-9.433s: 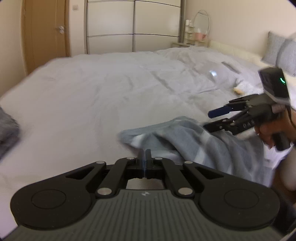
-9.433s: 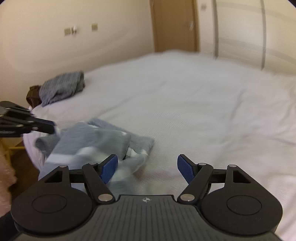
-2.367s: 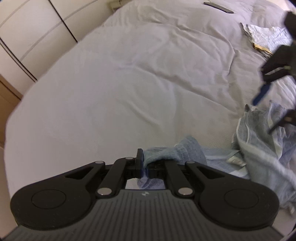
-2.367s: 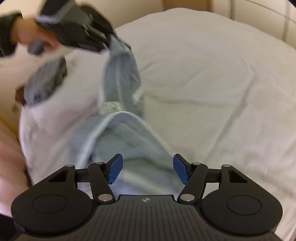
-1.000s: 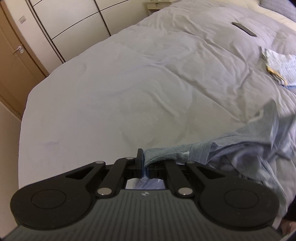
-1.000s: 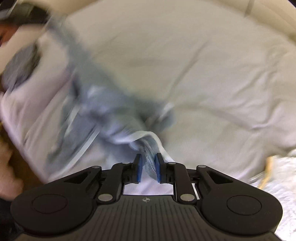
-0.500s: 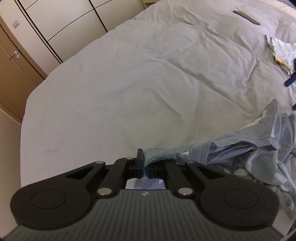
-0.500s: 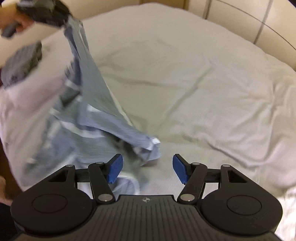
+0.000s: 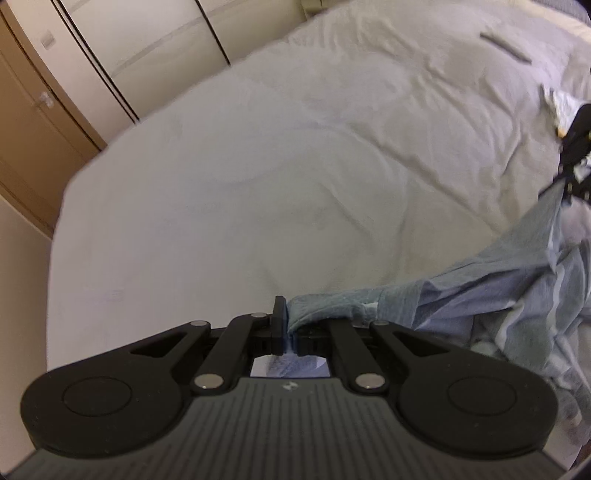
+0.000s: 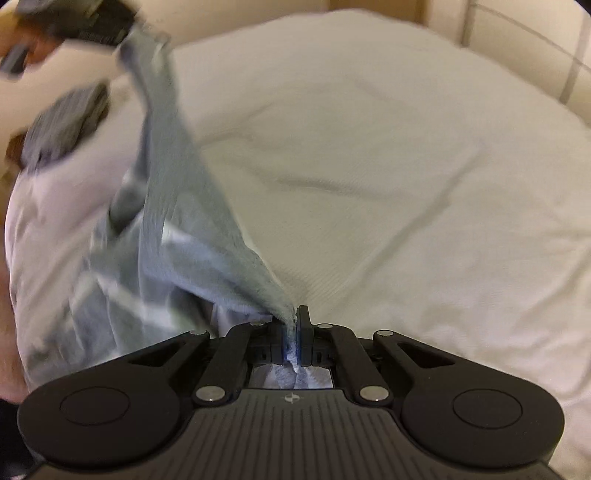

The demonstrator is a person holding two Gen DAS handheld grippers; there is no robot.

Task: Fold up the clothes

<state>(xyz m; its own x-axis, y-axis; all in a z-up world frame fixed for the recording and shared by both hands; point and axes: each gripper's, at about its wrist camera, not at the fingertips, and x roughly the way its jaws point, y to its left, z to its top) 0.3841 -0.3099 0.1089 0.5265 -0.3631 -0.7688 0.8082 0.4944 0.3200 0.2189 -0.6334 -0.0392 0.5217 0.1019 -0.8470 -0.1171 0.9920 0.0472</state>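
Note:
A blue-grey garment with white stripes (image 9: pixel 491 295) hangs stretched between my two grippers above the white bed (image 9: pixel 295 166). My left gripper (image 9: pixel 290 325) is shut on one edge of it. My right gripper (image 10: pixel 294 325) is shut on another edge; the cloth (image 10: pixel 177 206) runs from it up to the left gripper (image 10: pixel 92 22) at the top left. In the left wrist view the right gripper (image 9: pixel 576 173) shows at the right edge, pinching the cloth. The rest of the garment sags bunched below.
A folded grey garment (image 10: pixel 62 125) lies at the bed's near corner. A crumpled white cloth (image 9: pixel 561 103) and a dark flat object (image 9: pixel 504 44) lie farther up the bed. Wardrobe doors (image 9: pixel 166 44) and a wooden door (image 9: pixel 33 122) stand behind.
My right gripper was open half a second ago and has closed on an edge of the garment. The cloth is now pulled taut between both grippers.

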